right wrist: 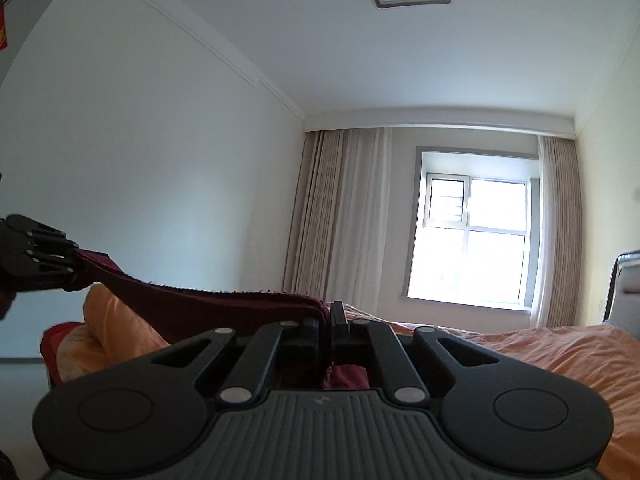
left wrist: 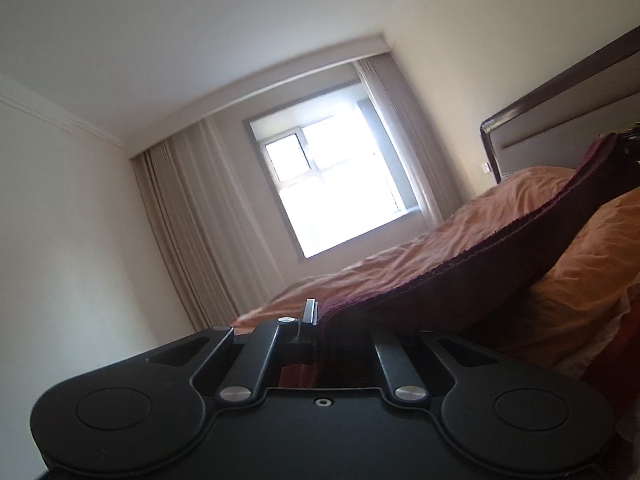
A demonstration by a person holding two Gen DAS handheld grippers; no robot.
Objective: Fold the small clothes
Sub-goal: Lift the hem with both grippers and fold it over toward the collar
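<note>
Maroon knitted cloth (right wrist: 208, 304), a narrow dark-red garment with a fuzzy edge, hung stretched in the air above the orange-sheeted bed (right wrist: 560, 352), held at both ends. The left gripper (left wrist: 318, 320) had its jaws pressed together on one end of the cloth, which ran away to that gripper's right. The right gripper (right wrist: 326, 320) likewise had its jaws pinched on the other end, with the cloth leading off to its left toward the other tool, seen at the frame edge. The long axis therefore lay straight between the two grippers, slightly sagging, neither hand nearer to the middle. In judgement, the coming fold depended on bringing one held end across to meet the other. No containers were visible.
</note>
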